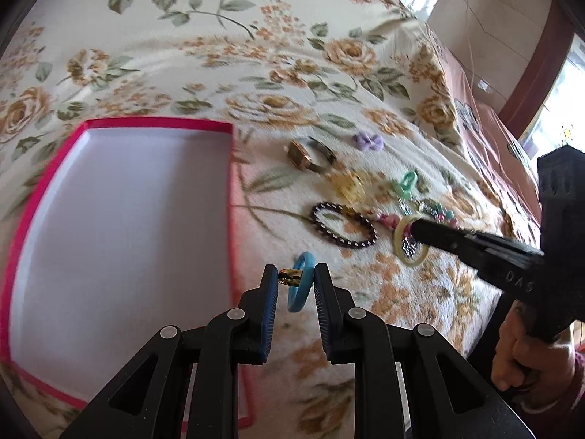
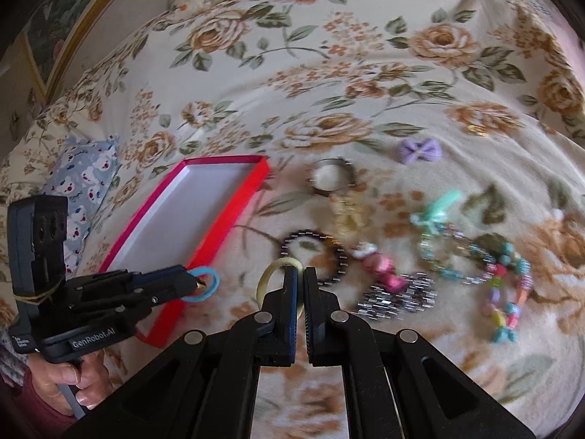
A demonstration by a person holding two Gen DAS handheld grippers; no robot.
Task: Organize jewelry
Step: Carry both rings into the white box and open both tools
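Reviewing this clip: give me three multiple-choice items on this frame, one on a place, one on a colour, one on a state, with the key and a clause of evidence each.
1. Where does the red box lie from the loose jewelry, in the left wrist view?
A. left
B. right
C. on top

2. What colour is the ring in the left gripper?
A. purple
B. blue
C. yellow

3. What is the red box's state?
A. lidded
B. open, nothing visible inside
C. full of beads

Key: 1 A, the bracelets lie to its right. 2 B, a blue hoop sits between the fingers. 3 B, only its bare white floor shows.
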